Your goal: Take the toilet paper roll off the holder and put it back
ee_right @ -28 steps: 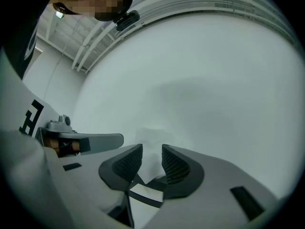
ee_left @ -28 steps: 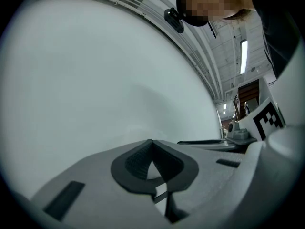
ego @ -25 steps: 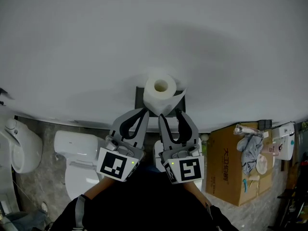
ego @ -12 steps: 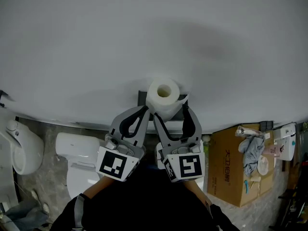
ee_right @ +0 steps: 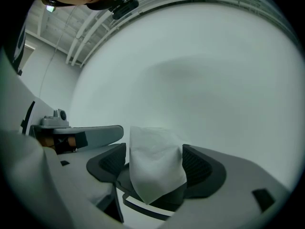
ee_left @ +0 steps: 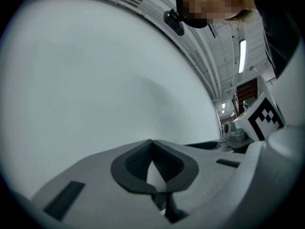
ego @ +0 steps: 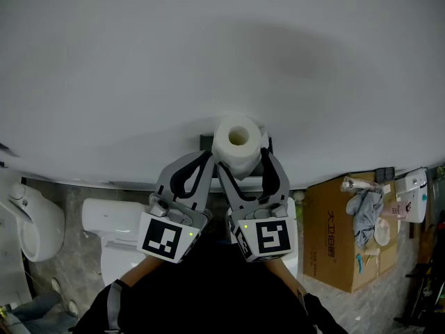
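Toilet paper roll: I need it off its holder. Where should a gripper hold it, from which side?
Probably grip the toilet paper roll across its curved sides, coming from the person's side: its open core faces the head camera, and the dark holder sits behind it.

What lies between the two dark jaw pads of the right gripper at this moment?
The white toilet paper roll stands between the opening jaws of the right gripper, as the right gripper view shows.

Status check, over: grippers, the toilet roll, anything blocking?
Left gripper shut, empty. Right gripper jaws opening, white toilet paper roll between them, at black wall holder. Nothing in the way.
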Tool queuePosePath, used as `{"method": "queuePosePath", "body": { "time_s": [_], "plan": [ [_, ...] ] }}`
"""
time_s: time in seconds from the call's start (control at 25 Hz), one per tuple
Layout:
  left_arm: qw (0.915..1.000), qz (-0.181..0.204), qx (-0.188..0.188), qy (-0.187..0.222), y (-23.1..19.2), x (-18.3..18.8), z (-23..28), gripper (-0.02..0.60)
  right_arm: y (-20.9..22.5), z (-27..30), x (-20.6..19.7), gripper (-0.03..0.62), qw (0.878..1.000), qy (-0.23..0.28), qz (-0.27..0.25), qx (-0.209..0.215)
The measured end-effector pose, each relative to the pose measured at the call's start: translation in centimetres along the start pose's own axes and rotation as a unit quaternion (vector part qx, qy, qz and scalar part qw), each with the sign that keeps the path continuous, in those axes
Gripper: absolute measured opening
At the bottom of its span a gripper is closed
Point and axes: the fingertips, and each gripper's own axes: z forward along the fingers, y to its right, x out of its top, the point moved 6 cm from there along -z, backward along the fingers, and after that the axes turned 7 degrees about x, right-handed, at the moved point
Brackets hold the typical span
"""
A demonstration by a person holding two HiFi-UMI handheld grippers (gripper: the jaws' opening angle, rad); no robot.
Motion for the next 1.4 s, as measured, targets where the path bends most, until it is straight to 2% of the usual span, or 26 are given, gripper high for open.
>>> {"method": "queuePosePath", "body": {
  "time_s": [0.52, 0.88, 1.4],
  "plan": [
    [1.0, 0.006, 0.004, 0.005, -0.7, 0.4, -0.2, 0.006, 0.1, 1.4, 0.5, 0.354, 1.0, -0.014, -0.003, 0.003],
    [1.0, 0.006, 0.001, -0.003, -0.6, 0.4, -0.1, 0.006, 0.3, 1.8, 0.4, 0.353, 0.999, -0.041, -0.006, -0.008],
    [0.9999, 0.009, -0.011, -0.003, -0.6, 0.5, 0.1, 0.006, 0.2, 1.4, 1.8, 0.353, 0.999, -0.014, -0.026, -0.015]
  ]
}}
